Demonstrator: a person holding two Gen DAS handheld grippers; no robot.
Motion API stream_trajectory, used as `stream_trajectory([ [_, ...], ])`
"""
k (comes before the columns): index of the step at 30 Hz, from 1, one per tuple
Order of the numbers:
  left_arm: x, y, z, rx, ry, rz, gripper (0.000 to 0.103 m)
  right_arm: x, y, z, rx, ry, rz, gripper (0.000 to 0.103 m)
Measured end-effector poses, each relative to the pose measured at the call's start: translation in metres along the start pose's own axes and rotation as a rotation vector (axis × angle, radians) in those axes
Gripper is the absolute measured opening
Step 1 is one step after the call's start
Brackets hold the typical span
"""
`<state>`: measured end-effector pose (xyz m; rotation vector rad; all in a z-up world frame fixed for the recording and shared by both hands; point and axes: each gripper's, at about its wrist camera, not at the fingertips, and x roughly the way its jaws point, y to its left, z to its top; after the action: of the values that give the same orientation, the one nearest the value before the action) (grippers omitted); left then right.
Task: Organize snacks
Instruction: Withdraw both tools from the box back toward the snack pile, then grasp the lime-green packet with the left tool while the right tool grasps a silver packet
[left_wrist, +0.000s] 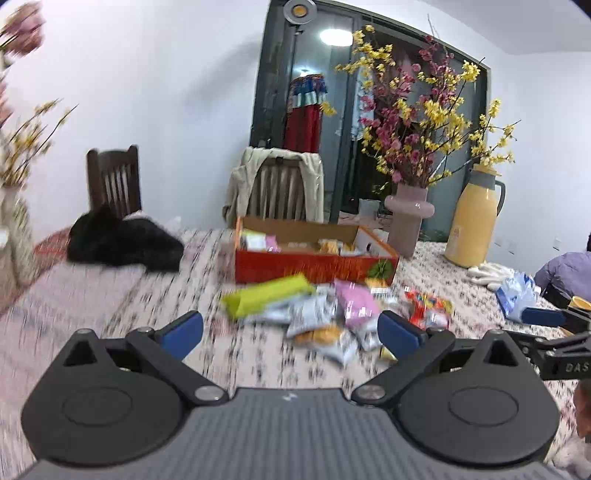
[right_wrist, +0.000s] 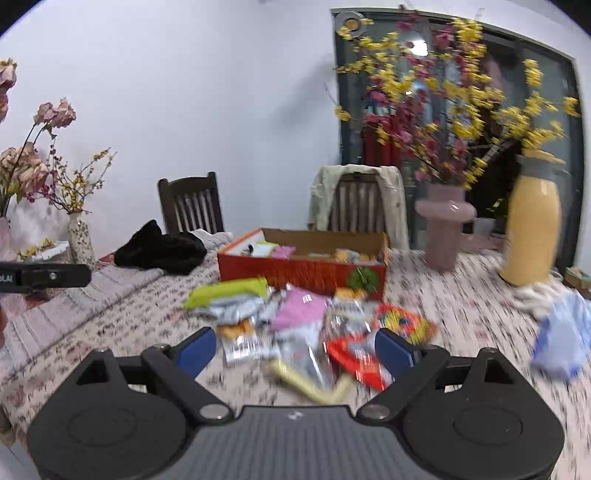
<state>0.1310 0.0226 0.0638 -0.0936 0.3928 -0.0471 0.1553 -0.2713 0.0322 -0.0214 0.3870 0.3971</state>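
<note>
Little can be read. The right gripper (left_wrist: 561, 365), at the right edge of the left wrist view, shows white letters "DAS". The left gripper (right_wrist: 44, 277), left of the red snack box (right_wrist: 295, 273), shows "LAI". The snack wrappers' print is blurred.

Pink vase (left_wrist: 408, 221) of blossoms, yellow thermos (left_wrist: 472, 225), black garment (left_wrist: 125, 242)

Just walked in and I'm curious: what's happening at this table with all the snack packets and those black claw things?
A person holds a two-finger gripper in each hand to tidy snacks. The left gripper and right gripper are both open and empty, pointed at a pile of loose snack packets on the patterned tablecloth. Behind the pile stands an open red box with some snacks already inside. Nothing is gripped yet.
</note>
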Motion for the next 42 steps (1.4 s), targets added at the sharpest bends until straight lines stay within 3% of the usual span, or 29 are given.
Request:
stream_trajectory([
  [5,-0.006,0.01,-0.051,-0.047,0.118,0.037,0.103,-0.028,0.01,-0.058,0.051,-0.021,-0.077,0.098],
  [7,-0.003,0.013,-0.065,-0.045,0.162,0.049,0.103,-0.033,0.016,-0.08,0.059,0.014,-0.092,0.098],
  [12,-0.007,0.016,-0.076,-0.034,0.183,0.054,0.103,-0.04,0.018,-0.099,0.064,0.061,-0.114,0.098],
  [22,-0.004,0.016,-0.075,-0.039,0.179,0.051,0.103,-0.035,0.02,-0.093,0.074,0.069,-0.107,0.098],
  [32,0.031,0.023,-0.061,0.001,0.209,0.055,0.101,-0.006,0.013,-0.08,0.087,0.112,-0.105,0.096],
  [38,0.067,0.041,-0.032,0.048,0.2,0.059,0.1,0.038,0.016,-0.044,0.07,0.125,-0.033,0.092],
  [42,0.096,0.055,-0.006,0.107,0.191,0.063,0.1,0.103,0.031,-0.01,0.039,0.194,0.044,0.086],
])
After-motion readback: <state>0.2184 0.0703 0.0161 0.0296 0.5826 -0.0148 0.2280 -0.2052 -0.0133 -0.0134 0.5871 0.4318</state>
